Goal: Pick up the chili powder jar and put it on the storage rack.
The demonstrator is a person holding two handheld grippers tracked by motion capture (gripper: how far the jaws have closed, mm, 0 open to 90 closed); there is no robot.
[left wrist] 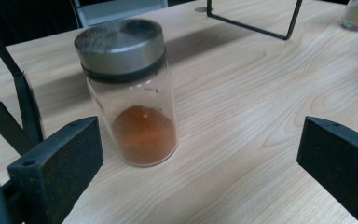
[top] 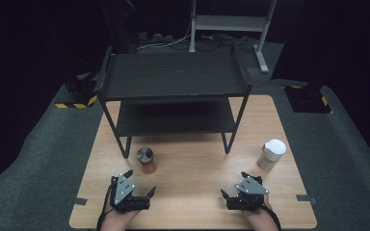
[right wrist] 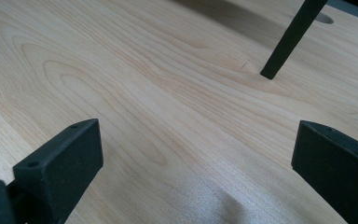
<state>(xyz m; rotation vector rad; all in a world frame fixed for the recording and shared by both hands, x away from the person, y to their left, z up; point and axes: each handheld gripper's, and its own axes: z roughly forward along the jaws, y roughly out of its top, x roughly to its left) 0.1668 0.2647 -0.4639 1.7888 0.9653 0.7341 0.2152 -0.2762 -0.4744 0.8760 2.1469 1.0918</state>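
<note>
On the wooden table [top: 192, 159], a glass jar [left wrist: 133, 93] holding orange powder faces the released left hand-held gripper [top: 139, 182].

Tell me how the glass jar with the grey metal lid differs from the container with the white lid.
The glass jar with the grey metal lid holds orange-brown powder; what is in the container with the white lid cannot be made out. The jar stands near the left gripper, the white-lidded container beyond the right gripper. Both stand upright on the wooden table.

We see a light wooden worktop [top: 270, 120] on grey carpet floor [top: 38, 144]; behind it, a pale metal frame [top: 229, 23] in darkness.
</note>
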